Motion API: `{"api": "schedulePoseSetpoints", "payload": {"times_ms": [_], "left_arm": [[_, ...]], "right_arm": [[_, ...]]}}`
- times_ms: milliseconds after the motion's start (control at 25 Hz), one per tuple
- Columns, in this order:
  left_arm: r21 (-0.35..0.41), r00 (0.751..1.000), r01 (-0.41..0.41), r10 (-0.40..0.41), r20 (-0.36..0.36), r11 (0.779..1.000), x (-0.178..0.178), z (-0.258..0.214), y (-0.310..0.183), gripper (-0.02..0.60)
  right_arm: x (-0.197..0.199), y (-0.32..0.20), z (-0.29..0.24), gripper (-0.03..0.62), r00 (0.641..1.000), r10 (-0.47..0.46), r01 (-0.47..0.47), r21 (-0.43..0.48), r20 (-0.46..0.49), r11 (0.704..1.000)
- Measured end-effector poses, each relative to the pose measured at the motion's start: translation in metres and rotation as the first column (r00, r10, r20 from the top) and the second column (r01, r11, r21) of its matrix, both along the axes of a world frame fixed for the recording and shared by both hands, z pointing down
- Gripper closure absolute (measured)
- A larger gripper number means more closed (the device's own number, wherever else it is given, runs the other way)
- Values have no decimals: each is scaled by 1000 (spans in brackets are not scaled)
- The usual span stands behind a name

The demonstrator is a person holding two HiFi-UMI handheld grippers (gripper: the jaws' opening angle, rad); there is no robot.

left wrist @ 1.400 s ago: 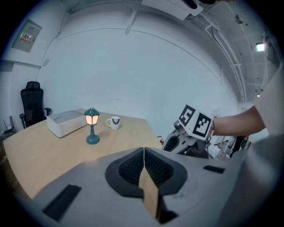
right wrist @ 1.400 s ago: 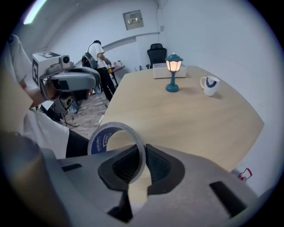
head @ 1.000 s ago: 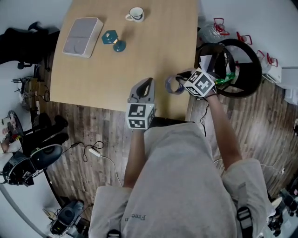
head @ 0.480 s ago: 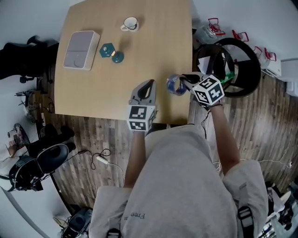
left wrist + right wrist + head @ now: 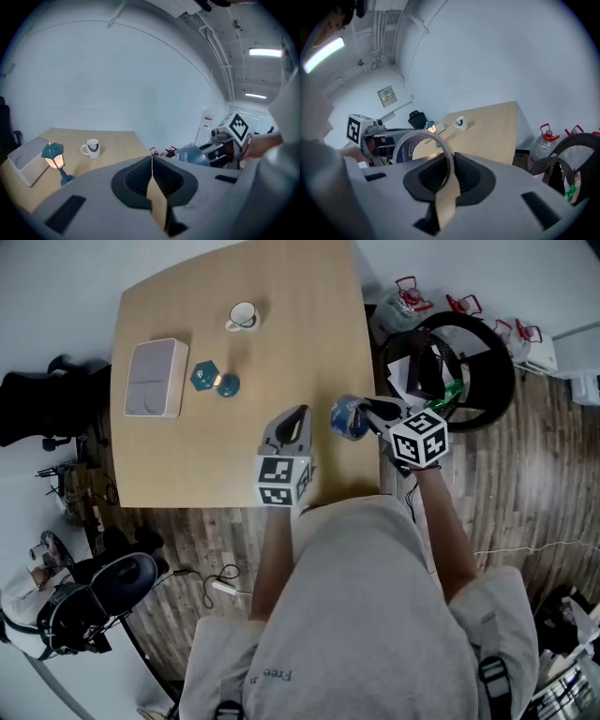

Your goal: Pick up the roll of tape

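The roll of tape [image 5: 347, 418] is a thin ring, brown outside and blue-printed inside. My right gripper [image 5: 362, 412] is shut on its rim and holds it above the table's right front corner [image 5: 361, 470]. In the right gripper view the ring [image 5: 404, 151] stands upright, rising out of the jaws of the right gripper [image 5: 449, 161]. My left gripper [image 5: 298, 413] hovers just left of the roll over the table's front edge, its jaws together and holding nothing. From the left gripper [image 5: 151, 161] the roll [image 5: 192, 154] shows at the right, held by the right gripper [image 5: 213, 151].
On the wooden table [image 5: 281, 343] sit a white box [image 5: 150, 378], a small teal lantern [image 5: 225, 383] and a white mug [image 5: 242, 315] at the far left. A black ring-shaped frame [image 5: 492, 381] and water bottles [image 5: 398, 306] stand on the floor to the right.
The right gripper has risen with the roll of tape and rolled its wrist. The left gripper has drifted a little and stays shut.
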State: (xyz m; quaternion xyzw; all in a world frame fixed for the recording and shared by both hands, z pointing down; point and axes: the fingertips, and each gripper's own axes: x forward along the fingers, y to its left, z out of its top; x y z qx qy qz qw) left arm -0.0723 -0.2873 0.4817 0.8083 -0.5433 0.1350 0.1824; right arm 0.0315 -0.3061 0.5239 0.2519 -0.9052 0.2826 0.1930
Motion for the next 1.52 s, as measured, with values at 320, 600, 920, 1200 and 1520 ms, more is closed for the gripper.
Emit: {"api": "schedulePoseSetpoints", "payload": {"times_ms": [320,600,920,1200,1520], "left_arm": [[-21,999,-48,47,-7,999,11,8,-8,574],[-21,998,-70,70,-4,997,22,8,-15,575],[-18,998,-66,66,-9,998,20,8,-11,575],[-21,997,-76,75,-26,997,25,11,-6,575],[-14,999,-33,33,-13,999,14,9,-3,575]], "right_arm": [[21,-6,-29,543,976,197,-200,24,97,979],[48,-7,-15,545,943,323,-325,11,76,946],[62,2,-12,546,795,582,-586,-31,172,809],[62,2,-5,547,820,555,-562,8,139,827],[56,-6,-18,548,872,485,-488,182,64,853]]}}
